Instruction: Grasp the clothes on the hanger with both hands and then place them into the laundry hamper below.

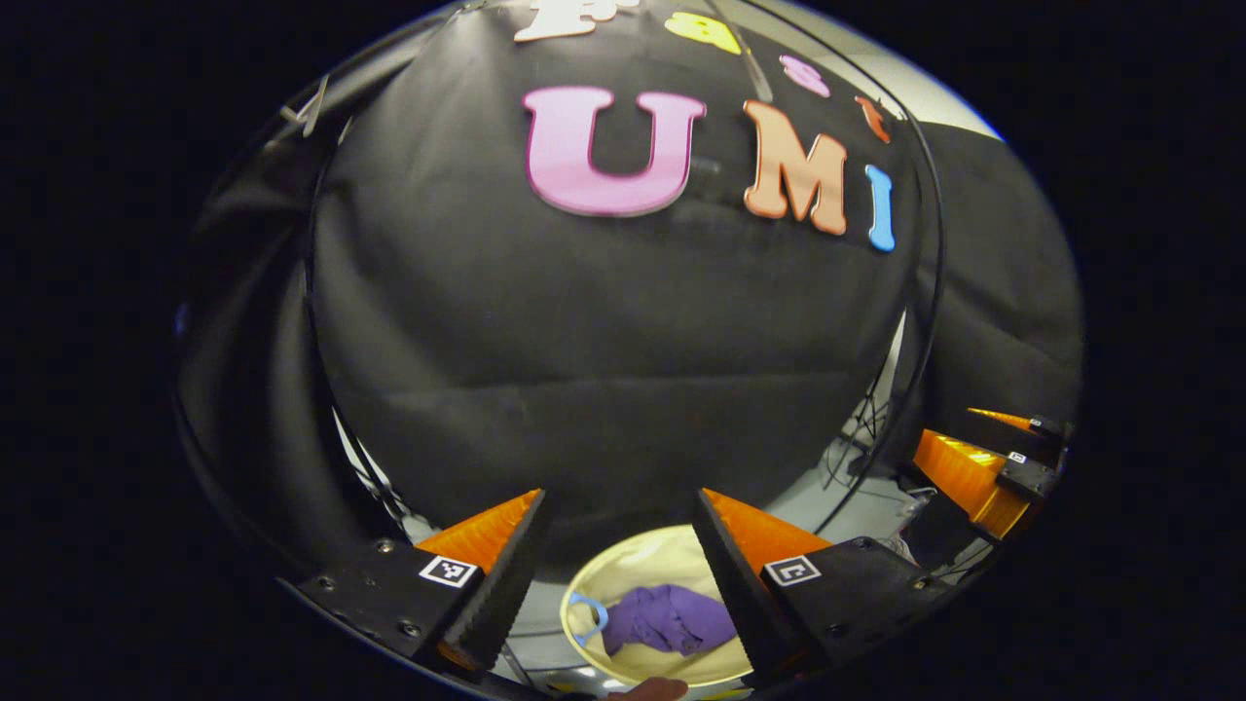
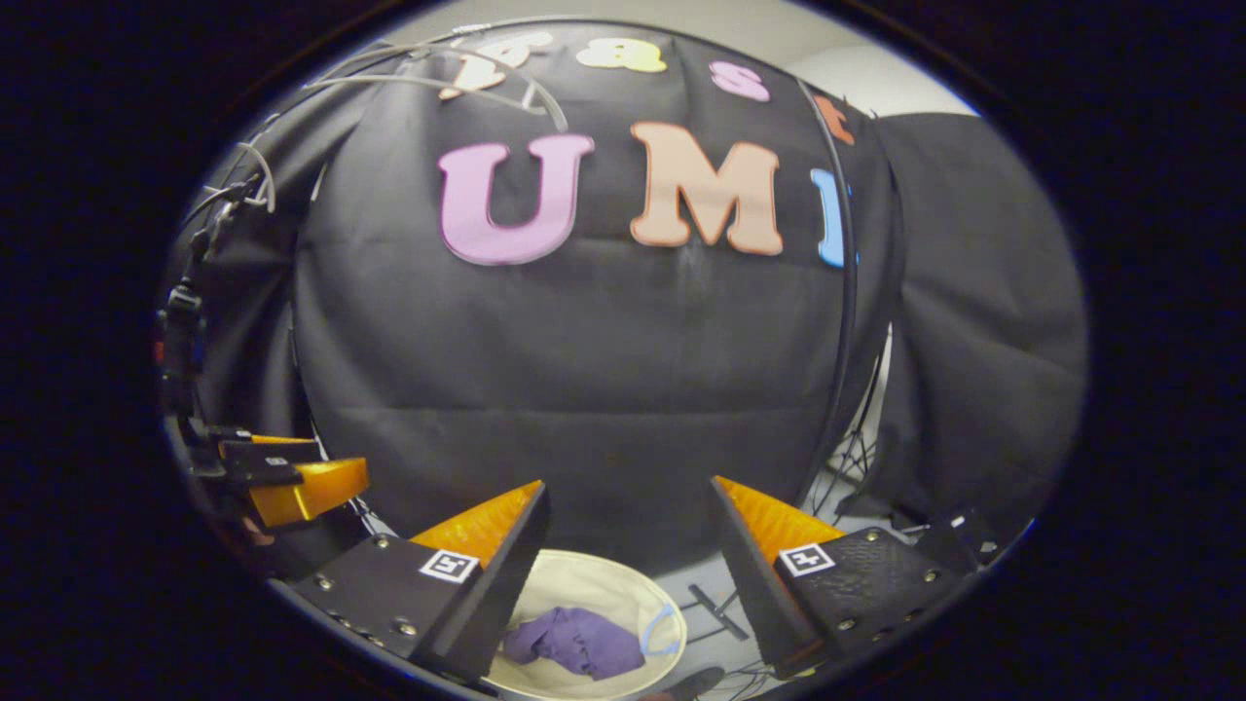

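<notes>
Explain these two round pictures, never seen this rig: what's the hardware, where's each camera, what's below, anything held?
A person holds a two-finger gripper in each hand; a fisheye camera rides on each, looking along its fingers. In the left gripper view, the left gripper stands open with nothing between its fingers, and the right gripper shows off to the side. The right gripper view shows the right gripper open and empty too. Below sits a pale laundry hamper with purple clothes lying inside, beside a blue handle. Behind hangs the booth's black cloth wall.
</notes>
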`<state>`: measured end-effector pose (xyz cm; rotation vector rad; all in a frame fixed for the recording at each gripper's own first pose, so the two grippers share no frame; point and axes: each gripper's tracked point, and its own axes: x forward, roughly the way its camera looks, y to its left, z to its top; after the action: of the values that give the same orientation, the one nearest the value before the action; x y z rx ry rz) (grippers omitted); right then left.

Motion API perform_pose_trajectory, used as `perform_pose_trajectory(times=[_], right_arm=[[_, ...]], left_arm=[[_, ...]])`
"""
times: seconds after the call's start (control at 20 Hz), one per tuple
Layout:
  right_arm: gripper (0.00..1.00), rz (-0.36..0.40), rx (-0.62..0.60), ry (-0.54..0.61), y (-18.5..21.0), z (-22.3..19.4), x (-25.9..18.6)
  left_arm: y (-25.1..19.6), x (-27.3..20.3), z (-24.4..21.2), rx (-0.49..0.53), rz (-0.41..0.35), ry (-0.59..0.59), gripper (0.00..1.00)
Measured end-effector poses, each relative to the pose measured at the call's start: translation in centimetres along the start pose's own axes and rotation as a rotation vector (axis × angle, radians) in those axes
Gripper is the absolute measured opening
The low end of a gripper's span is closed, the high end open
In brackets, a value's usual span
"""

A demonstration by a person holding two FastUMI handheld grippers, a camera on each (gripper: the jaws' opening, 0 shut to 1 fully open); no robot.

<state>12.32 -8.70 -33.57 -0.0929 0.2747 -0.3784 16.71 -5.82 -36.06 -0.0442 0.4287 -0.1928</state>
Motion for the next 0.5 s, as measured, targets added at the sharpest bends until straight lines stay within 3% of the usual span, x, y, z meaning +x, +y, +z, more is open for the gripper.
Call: perform_pose_trajectory(times=[0.2,0.5], right_arm=[[0.93,-0.016,-0.052,-0.117,0.3,7.0,-4.6],[0.93,0.002,-0.049,-0.220,0.9,14.7,-11.7]], left_arm=[[-0.3,-4.8,5.4,-0.007,-0.030,-0.073,0.92],[0.1,-9.2,12.6,0.056,0.014,-0.193,0.92]])
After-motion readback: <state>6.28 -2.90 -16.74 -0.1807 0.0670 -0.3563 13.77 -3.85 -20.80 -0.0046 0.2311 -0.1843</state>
